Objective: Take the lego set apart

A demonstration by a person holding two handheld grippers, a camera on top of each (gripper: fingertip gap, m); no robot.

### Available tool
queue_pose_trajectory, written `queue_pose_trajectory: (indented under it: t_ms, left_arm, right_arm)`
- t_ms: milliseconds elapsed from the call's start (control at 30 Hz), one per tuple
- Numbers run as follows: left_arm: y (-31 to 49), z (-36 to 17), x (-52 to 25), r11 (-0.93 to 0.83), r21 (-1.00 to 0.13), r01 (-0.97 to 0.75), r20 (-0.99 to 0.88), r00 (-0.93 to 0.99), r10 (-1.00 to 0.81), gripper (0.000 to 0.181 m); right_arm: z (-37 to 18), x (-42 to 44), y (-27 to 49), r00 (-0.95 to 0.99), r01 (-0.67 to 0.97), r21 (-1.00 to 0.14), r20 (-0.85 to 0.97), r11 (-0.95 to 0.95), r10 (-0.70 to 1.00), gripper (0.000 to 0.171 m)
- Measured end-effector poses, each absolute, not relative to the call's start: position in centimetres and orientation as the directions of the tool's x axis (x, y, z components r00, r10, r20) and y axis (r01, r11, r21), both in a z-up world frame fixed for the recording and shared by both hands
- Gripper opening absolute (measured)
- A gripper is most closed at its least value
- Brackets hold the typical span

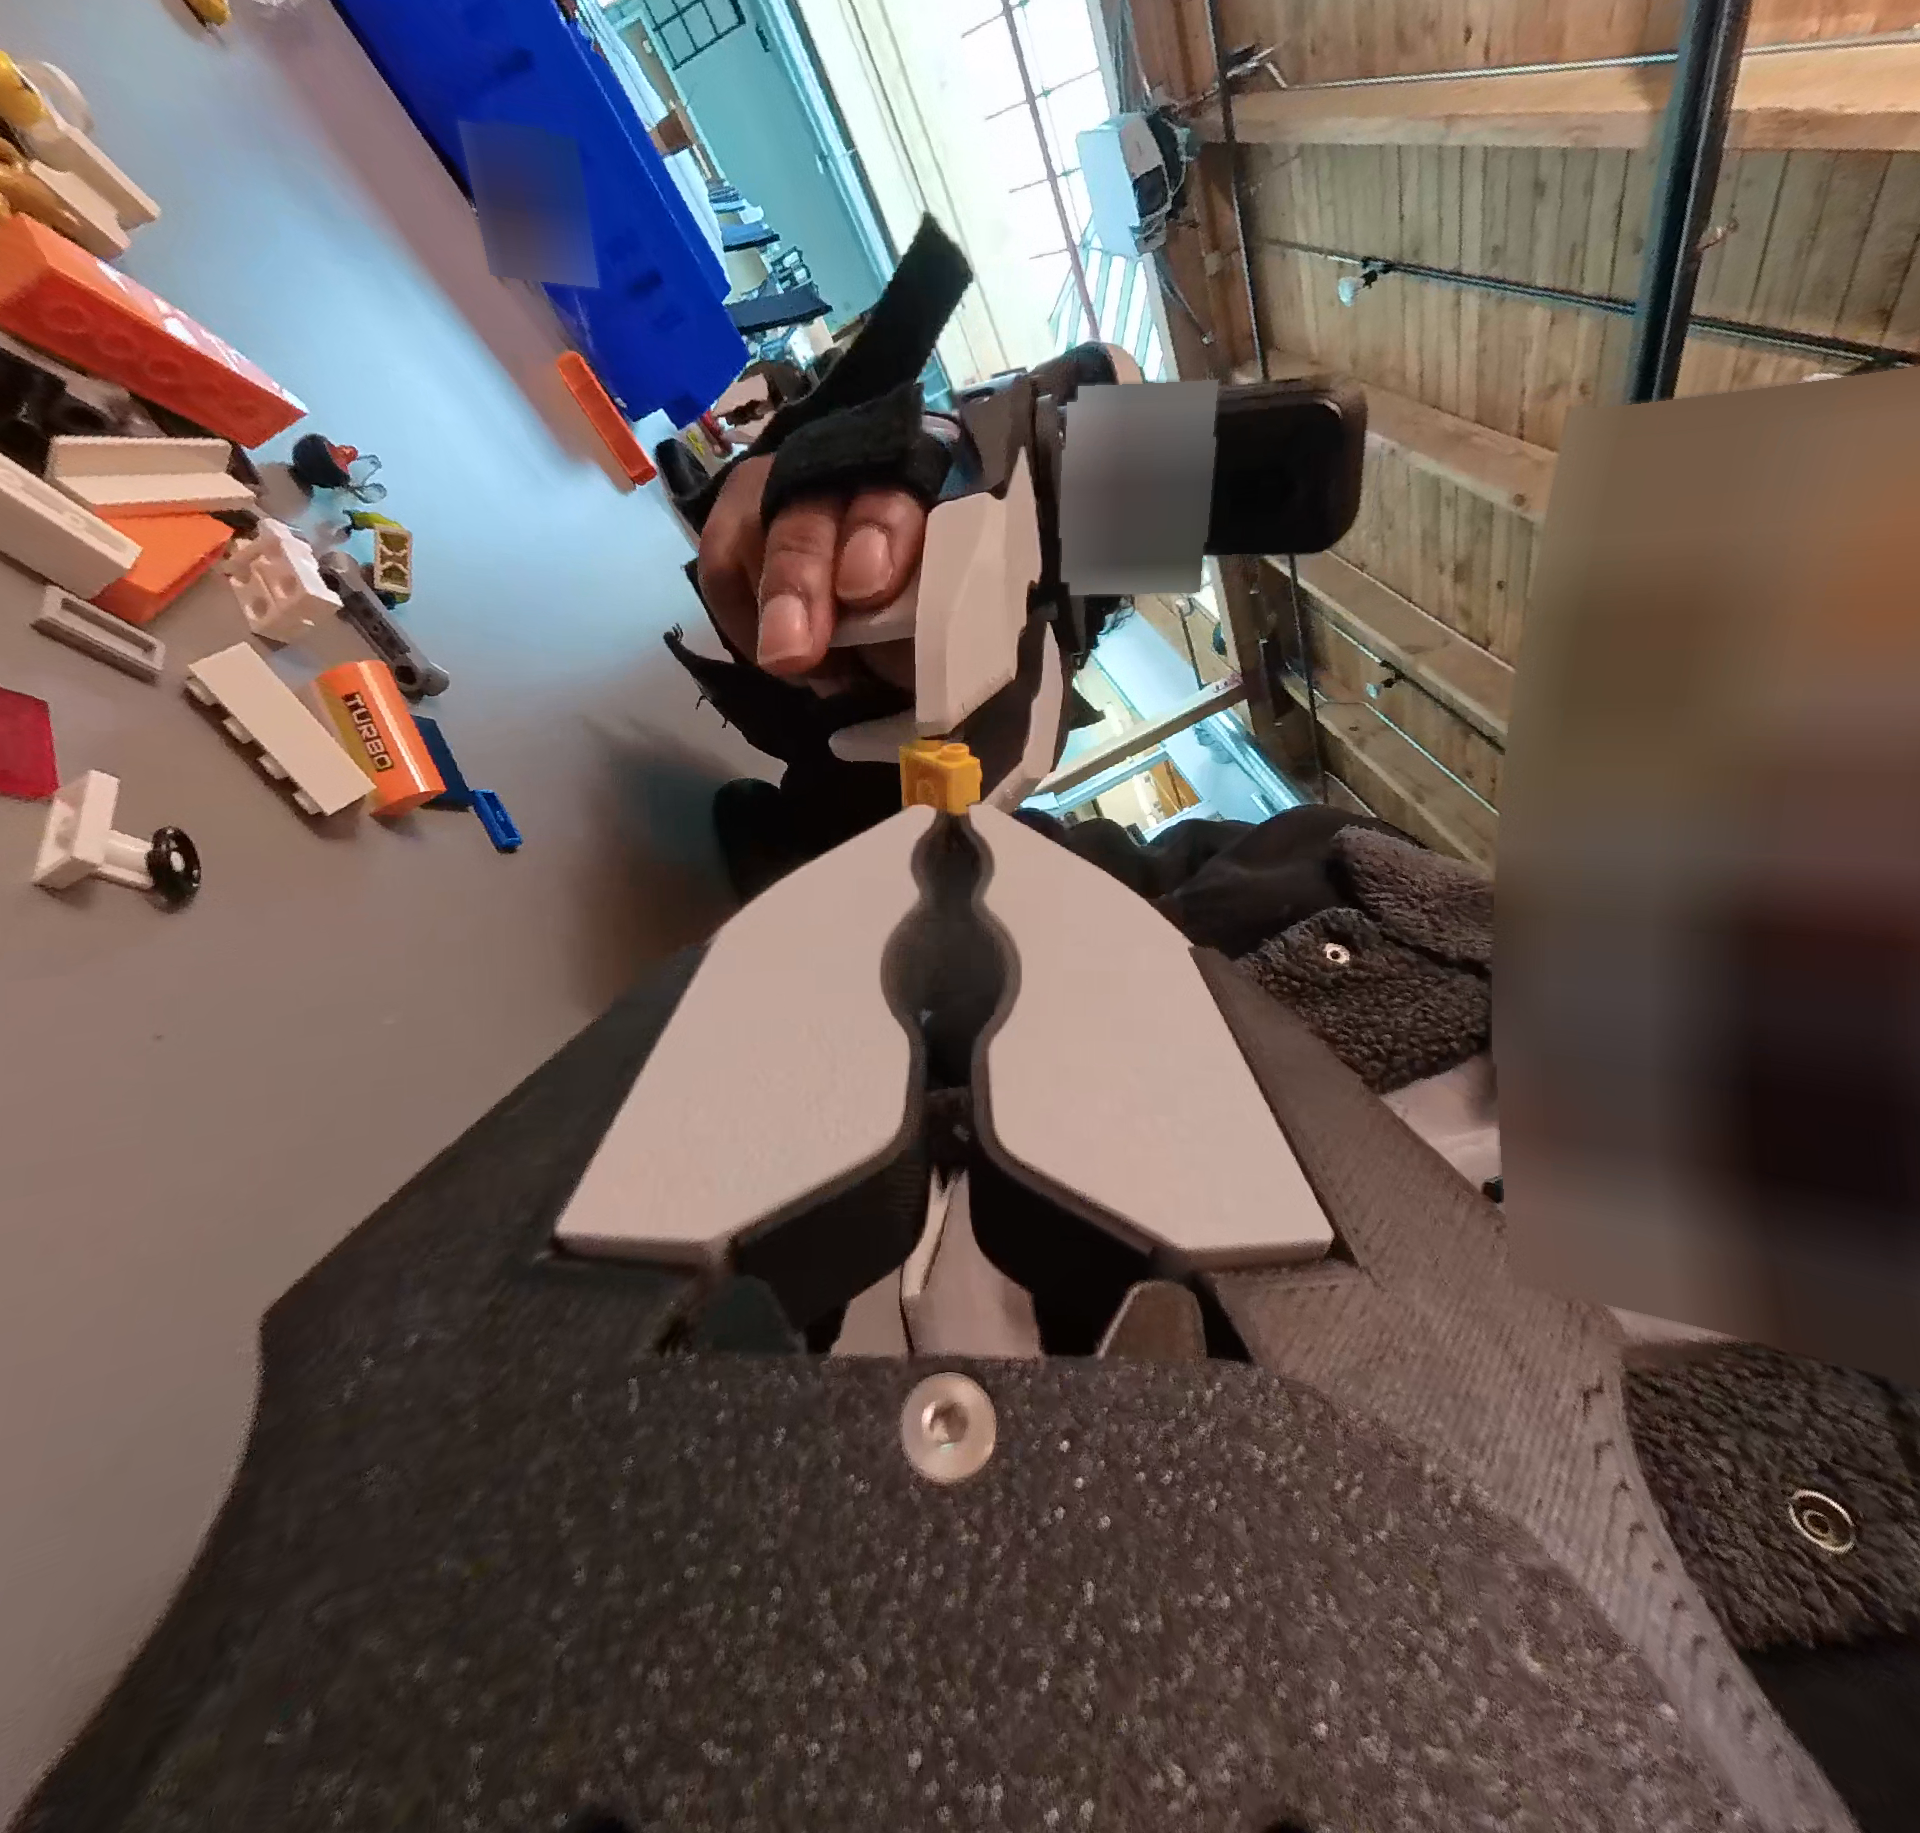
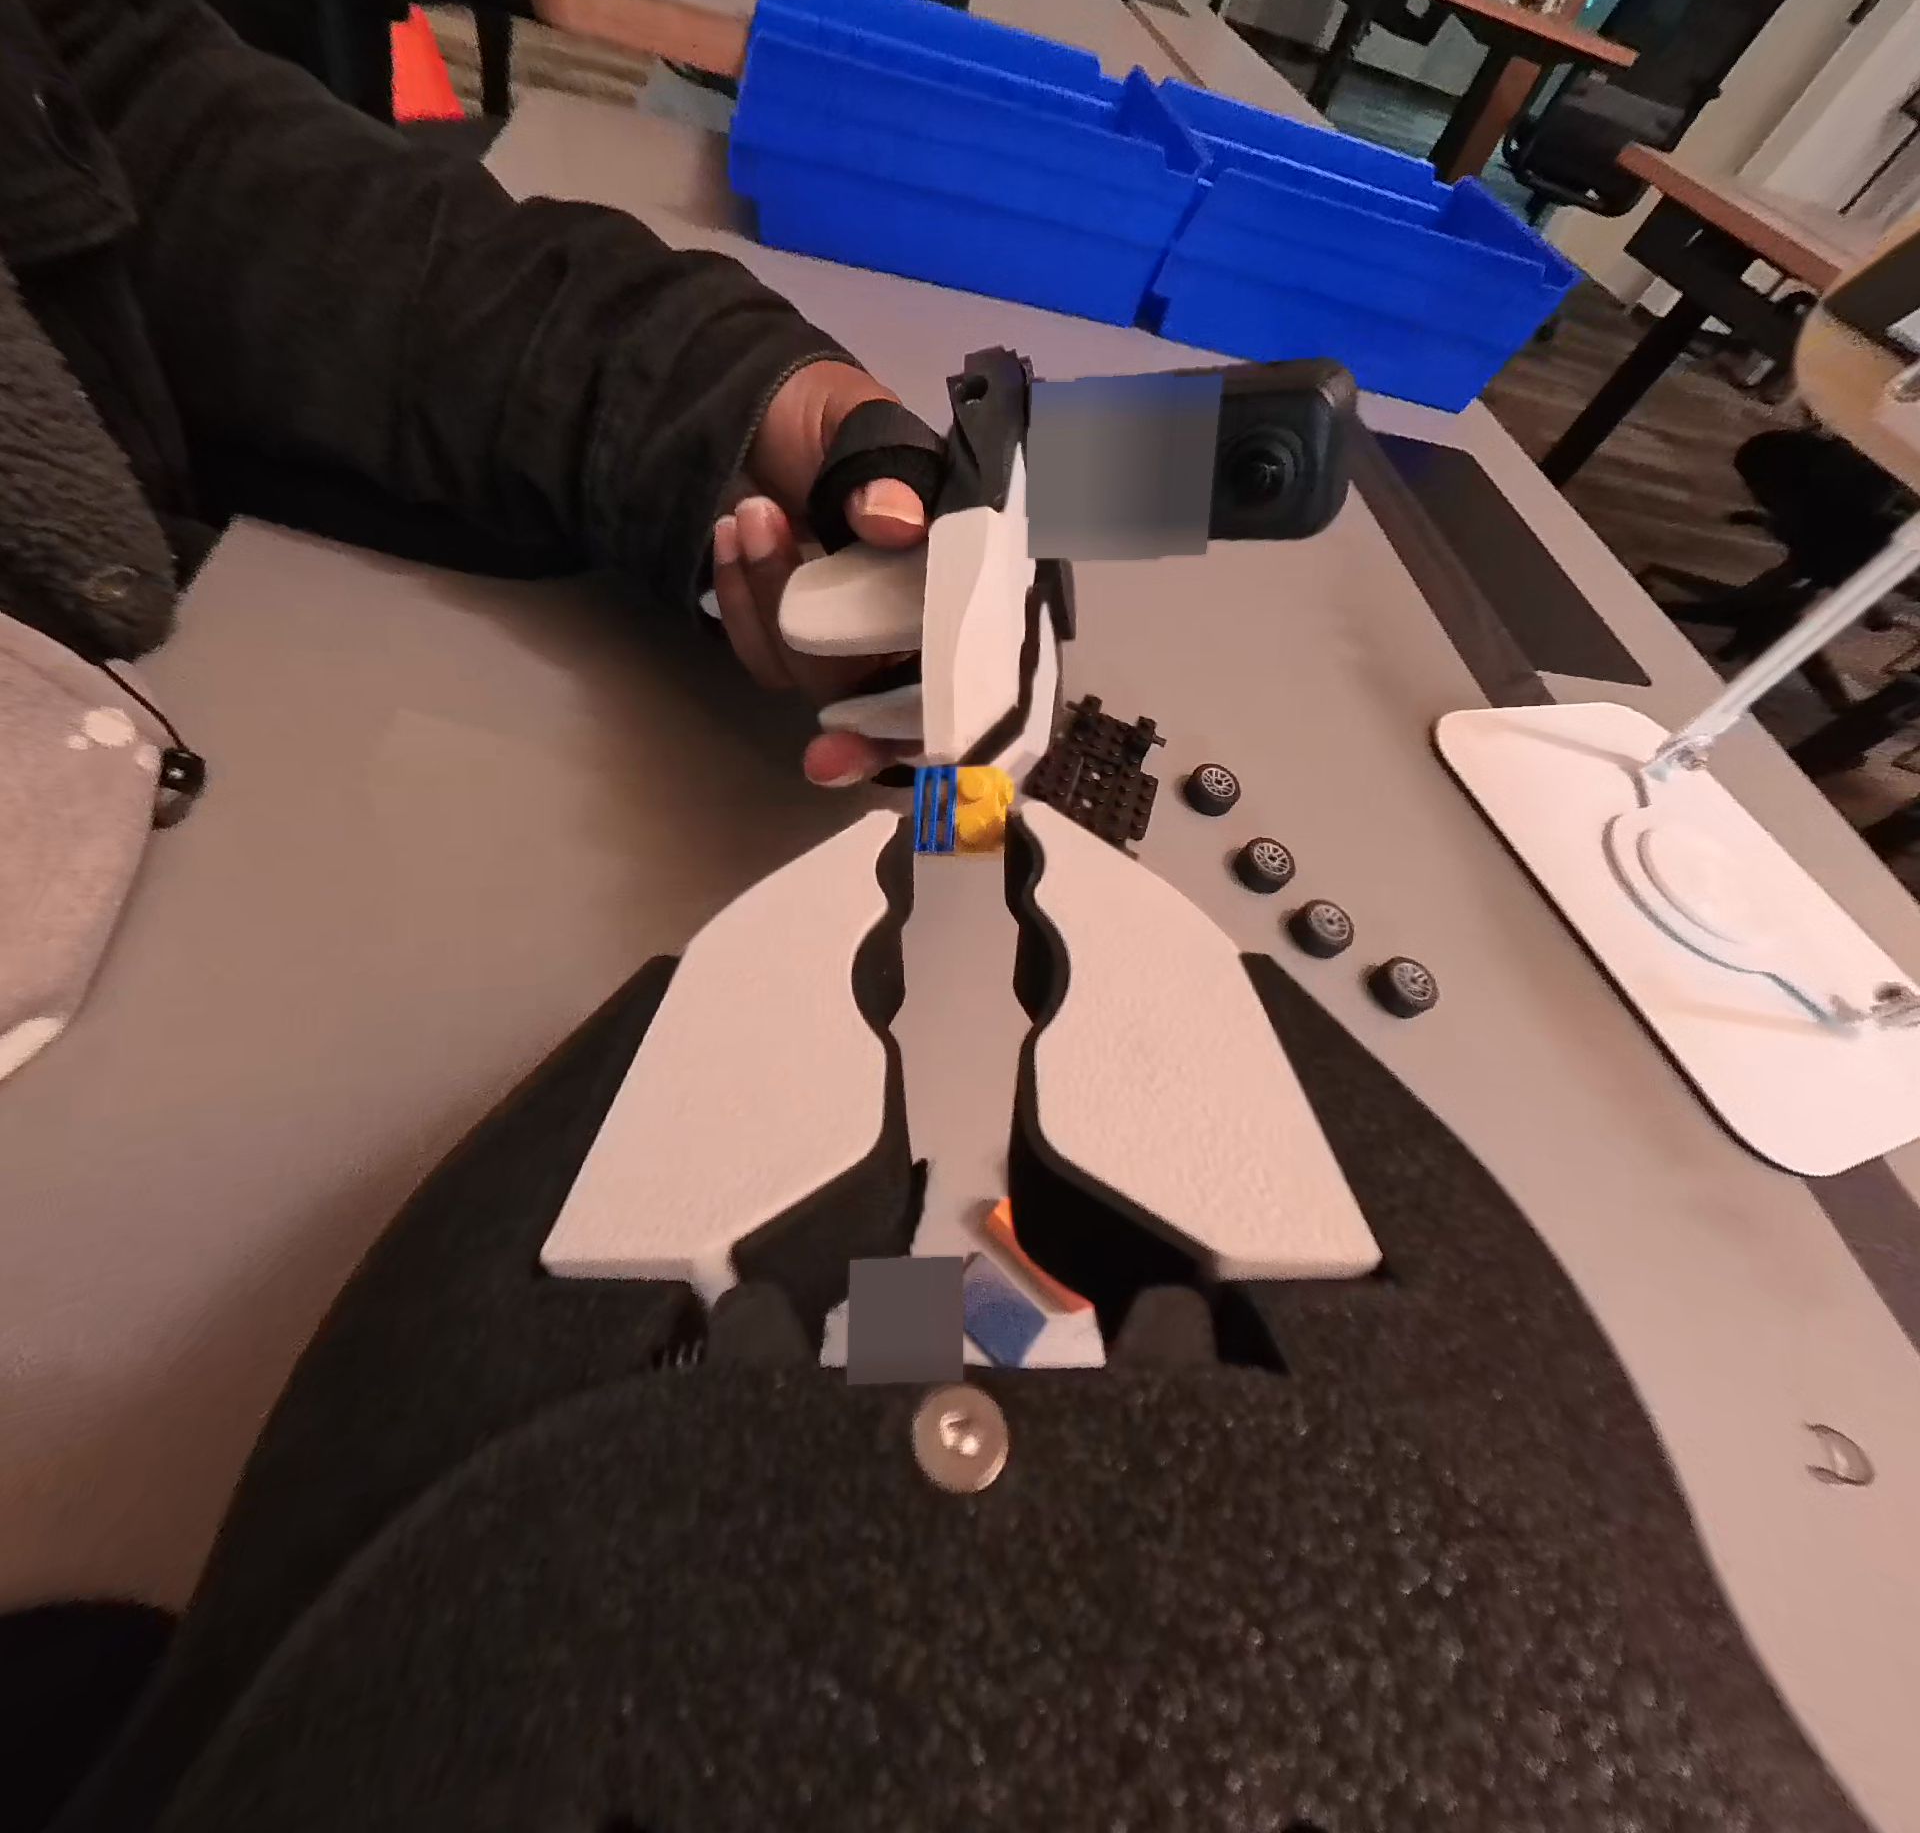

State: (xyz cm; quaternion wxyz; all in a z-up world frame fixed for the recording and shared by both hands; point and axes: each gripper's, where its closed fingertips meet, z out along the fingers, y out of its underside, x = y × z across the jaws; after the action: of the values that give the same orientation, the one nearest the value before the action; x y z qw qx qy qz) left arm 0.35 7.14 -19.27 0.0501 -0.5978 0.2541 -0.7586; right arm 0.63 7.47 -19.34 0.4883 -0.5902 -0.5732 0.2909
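Tiny yellow brick point(image 2: 983, 802) with a blue grille piece point(image 2: 935, 811) clipped on, held up above the grey table point(image 2: 416, 848). Right gripper point(image 2: 961, 827) pinches the pair; left gripper point(image 1: 943, 819), nearly closed, nips the yellow end. Light, rigid, probably slippery; grip flat faces.
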Motion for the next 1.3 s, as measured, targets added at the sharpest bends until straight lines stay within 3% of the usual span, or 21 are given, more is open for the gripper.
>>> queue_pose_trajectory:
  t_ms: [233,500,567,600,800,1100,1300]
  left_arm:
    - [7.2,-19.4,0.4,-0.857,-0.466,-0.222,0.874,-0.265,-0.407,0.0]
    - [6.8,-18.7,0.5,-0.871,-0.439,-0.222,0.874,-0.328,-0.358,0.023]
    - [6.4,-18.2,0.4,-0.87,-0.435,-0.232,0.868,-0.365,-0.337,0.021]
    - [6.1,-18.1,0.5,-0.867,-0.437,-0.24,0.865,-0.378,-0.331,0.017]
    - [6.0,-18.3,0.7,-0.858,-0.456,-0.237,0.861,-0.363,-0.358,0.006]
    - [9.4,-19.6,-0.1,-0.868,-0.481,-0.122,0.868,-0.205,-0.452,0.0]
    - [9.4,-21.0,0.2,-0.808,-0.567,-0.157,0.823,-0.1,-0.559,0.0]
  right_arm:
    - [-19.3,0.9,7.8,0.184,0.344,-0.934,0.17,0.099,0.968,0.016]
    - [-18.6,0.0,6.3,0.126,0.338,-0.915,0.275,0.22,0.953,0.016]
    - [-18.4,-0.1,6.0,0.119,0.337,-0.909,0.3,0.246,0.947,0.016]
    - [-18.3,-0.1,6.0,0.121,0.334,-0.906,0.314,0.259,0.942,0.001]
    - [-18.3,-0.2,6.6,0.162,0.355,-0.888,0.366,0.292,0.917,0.0]
    - [-19.6,1.5,8.3,0.223,0.463,-0.863,0.335,0.203,0.915,0.001]
    - [-22.7,4.7,5.4,0.13,0.689,-0.725,0.164,0.03,0.978,0.018]
